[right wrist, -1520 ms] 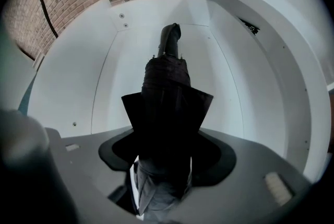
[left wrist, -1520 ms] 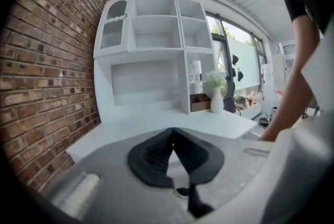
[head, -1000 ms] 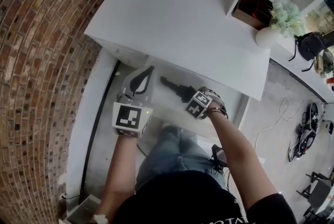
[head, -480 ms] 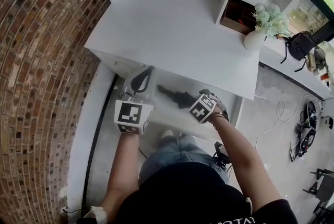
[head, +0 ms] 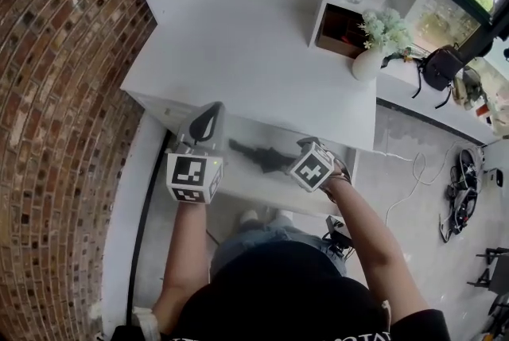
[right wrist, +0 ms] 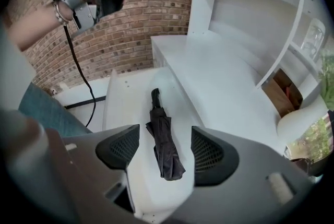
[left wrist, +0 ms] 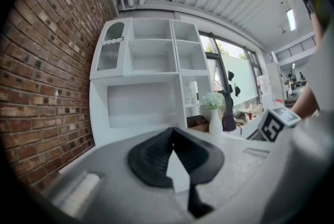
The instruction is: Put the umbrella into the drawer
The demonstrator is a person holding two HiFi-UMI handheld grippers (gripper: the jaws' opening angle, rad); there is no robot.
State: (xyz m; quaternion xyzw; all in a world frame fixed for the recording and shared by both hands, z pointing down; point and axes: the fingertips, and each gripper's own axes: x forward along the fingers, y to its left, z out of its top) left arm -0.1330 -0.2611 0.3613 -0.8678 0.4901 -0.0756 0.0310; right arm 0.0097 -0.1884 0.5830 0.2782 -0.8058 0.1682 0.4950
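Right gripper view: the folded black umbrella [right wrist: 162,150] lies loose on the floor of the open white drawer [right wrist: 133,113]. The right gripper [right wrist: 165,149] hangs above it with its jaws spread apart, holding nothing. Over the last second the head view shows that gripper drawing back slightly while the umbrella has stayed put, which suggests the drop is done and only shutting the drawer may remain. The left gripper [left wrist: 173,137], jaws pressed together and empty, hovers at the drawer's left end, beside the white desk [head: 262,53].
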